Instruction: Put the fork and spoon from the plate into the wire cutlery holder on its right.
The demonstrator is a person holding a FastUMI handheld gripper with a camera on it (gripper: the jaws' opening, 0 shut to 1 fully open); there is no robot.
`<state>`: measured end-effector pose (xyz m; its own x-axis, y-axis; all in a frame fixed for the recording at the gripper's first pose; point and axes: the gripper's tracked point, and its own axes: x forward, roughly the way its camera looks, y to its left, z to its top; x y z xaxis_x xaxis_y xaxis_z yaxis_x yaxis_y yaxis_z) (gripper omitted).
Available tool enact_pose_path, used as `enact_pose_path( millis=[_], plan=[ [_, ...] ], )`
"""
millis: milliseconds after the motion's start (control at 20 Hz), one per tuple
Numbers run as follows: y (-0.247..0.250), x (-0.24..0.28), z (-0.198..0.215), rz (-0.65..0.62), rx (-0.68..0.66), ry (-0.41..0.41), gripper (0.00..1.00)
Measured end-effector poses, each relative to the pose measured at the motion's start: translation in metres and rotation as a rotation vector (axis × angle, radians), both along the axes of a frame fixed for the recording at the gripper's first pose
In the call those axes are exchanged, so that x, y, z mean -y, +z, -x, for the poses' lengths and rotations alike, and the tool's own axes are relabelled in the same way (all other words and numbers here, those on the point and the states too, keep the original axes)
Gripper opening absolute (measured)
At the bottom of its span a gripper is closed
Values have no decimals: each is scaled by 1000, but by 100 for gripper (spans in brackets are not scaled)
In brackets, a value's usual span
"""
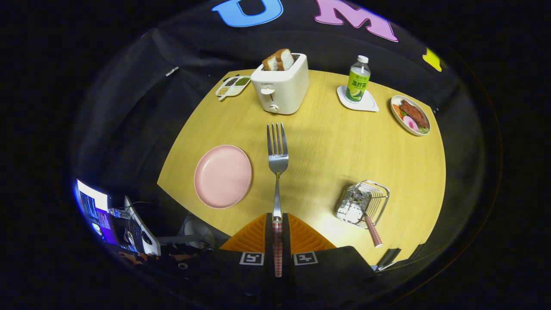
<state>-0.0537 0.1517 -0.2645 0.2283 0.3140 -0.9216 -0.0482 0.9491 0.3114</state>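
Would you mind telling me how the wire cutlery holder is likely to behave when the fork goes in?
The wire cutlery holder looks light and open-framed, so it may well slide or tip if nudged. The checked handle already leaning out probably loads one side. The fork, clamped in the gripper, looks rigid.

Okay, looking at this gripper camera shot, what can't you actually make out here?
- Gripper view: the end of the fork handle is hidden between the shut fingers.
- The head of the utensil in the wire holder is lost behind the wires; spoon or not, I cannot tell.
- The plate looks bare.
- The bottle label is too small to read.
- What the small tray compartments hold is too small to identify.
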Motion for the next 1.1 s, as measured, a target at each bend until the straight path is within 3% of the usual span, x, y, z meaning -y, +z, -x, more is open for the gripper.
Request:
enact_pose_path(
  millis=[300, 550, 750, 1100],
  plan=[
    [14, 87, 21, 15, -170, 29, 10],
    [1, 133, 59, 47, -413, 135, 10],
    [-20, 150, 76, 70, -615, 206, 10],
    [-52, 147, 64, 56, -903, 226, 10]
  ],
)
